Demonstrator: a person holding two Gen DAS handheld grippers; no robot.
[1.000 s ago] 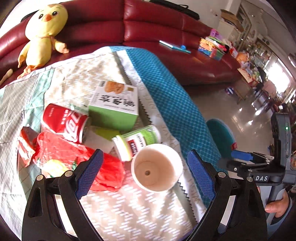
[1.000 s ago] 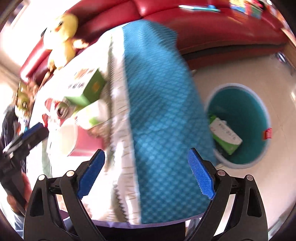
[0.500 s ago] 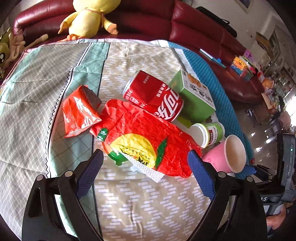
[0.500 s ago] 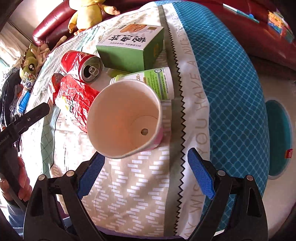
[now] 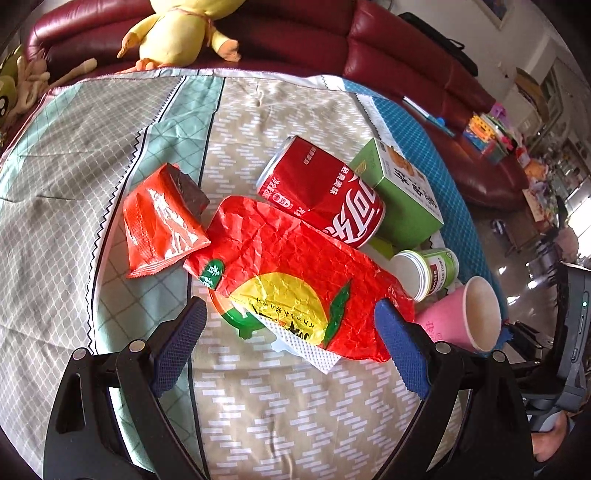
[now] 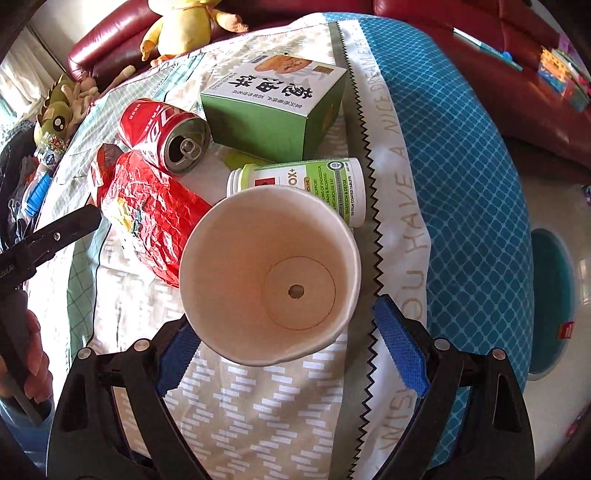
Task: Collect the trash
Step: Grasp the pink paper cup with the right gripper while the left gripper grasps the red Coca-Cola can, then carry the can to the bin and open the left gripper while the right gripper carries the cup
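**Trash Items on the Cloth-Covered Counter: Both Tongs Spread Wide**

Left wrist view. The left tongs (image 5: 290, 345) stood wide apart, holding nothing, above the crumpled red and yellow foil snack bag (image 5: 295, 280). That bag lay flat on the patterned cloth of the counter (image 5: 74, 177). A smaller orange-red foil wrapper (image 5: 160, 229) lay just beside it on the left, its edge touching the bag. Behind the bag, a red aluminium cola can (image 5: 325, 195) lay on its side against a green and white cardboard box (image 5: 399, 195). To the right lay a tipped white plastic bottle with a green label (image 5: 424, 267), and next to it a pink paper cup (image 5: 463, 315) with its mouth facing the right-hand device. A yellow plush duck (image 5: 181, 31) sat on the dark red leather sofa (image 5: 406, 55) beyond the counter.

Right wrist view. The right tongs (image 6: 290, 349) stood wide, and the paper cup (image 6: 273, 277) lay between the blue pads (image 6: 400, 349), its mouth facing the camera. Whether the pads touched the cup could not be determined. The bottle (image 6: 306, 184), can (image 6: 166, 136), box (image 6: 273, 110) and snack bag (image 6: 147, 210) lay behind it. A teal round bin (image 6: 550, 306) stood on the floor at right, beyond the counter edge.
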